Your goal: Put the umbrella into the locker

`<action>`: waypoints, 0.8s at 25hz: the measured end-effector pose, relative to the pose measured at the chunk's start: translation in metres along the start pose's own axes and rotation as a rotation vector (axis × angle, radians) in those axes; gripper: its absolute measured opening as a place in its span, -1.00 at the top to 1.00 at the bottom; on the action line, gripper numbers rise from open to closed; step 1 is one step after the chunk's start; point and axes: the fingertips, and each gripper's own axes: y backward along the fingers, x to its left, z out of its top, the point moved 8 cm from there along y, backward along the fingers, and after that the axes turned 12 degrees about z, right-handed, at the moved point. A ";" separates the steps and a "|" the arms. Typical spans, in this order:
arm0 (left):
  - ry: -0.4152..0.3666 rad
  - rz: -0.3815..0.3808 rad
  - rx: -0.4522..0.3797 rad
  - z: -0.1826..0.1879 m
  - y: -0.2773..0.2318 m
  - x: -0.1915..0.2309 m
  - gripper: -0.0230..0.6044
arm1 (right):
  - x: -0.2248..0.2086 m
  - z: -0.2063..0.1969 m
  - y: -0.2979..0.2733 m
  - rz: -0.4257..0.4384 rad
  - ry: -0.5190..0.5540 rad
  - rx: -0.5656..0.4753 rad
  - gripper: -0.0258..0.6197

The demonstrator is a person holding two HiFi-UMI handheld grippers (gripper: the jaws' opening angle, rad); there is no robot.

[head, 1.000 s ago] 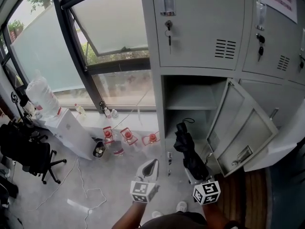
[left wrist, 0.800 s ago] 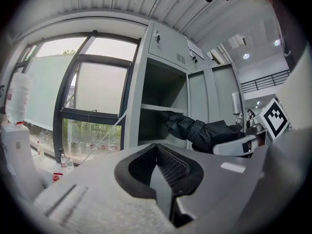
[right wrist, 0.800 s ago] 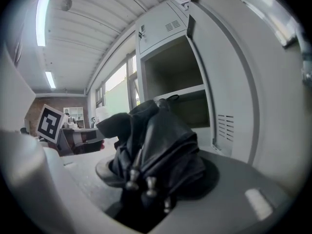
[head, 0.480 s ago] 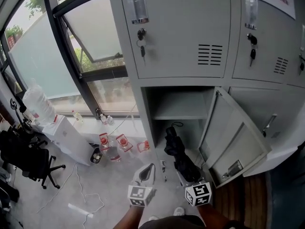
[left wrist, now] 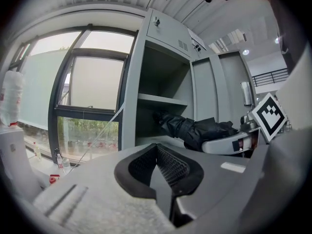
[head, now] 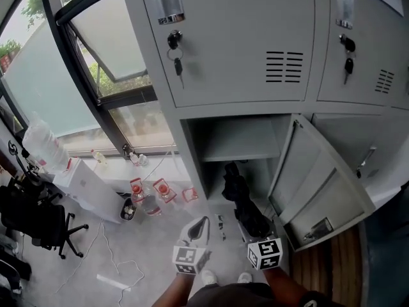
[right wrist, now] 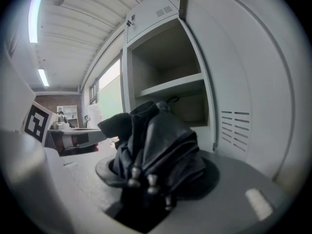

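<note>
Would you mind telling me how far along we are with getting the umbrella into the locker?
Done: the locker door stands open, and the folded umbrella is clamped in the right gripper. In hand: the umbrella's far end is at the opening under the shelf, and the left gripper holds nothing. Left: push the umbrella fully inside and let go.

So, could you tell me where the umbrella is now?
In the head view the umbrella sits low, right of centre, clamped in the right gripper, its far end inside the open locker under the shelf.
</note>
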 end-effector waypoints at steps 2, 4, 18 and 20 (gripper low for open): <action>-0.001 -0.011 -0.009 0.003 -0.007 0.008 0.91 | -0.001 0.005 -0.008 -0.022 0.001 -0.004 0.17; 0.002 -0.020 -0.016 0.006 -0.015 0.015 0.91 | -0.002 0.009 -0.015 -0.038 0.010 -0.006 0.17; 0.008 -0.081 -0.014 0.007 -0.042 0.037 0.91 | -0.023 0.033 -0.075 -0.101 0.058 0.012 0.17; 0.010 -0.082 -0.012 0.006 -0.043 0.038 0.91 | -0.029 0.036 -0.085 -0.099 0.068 0.015 0.17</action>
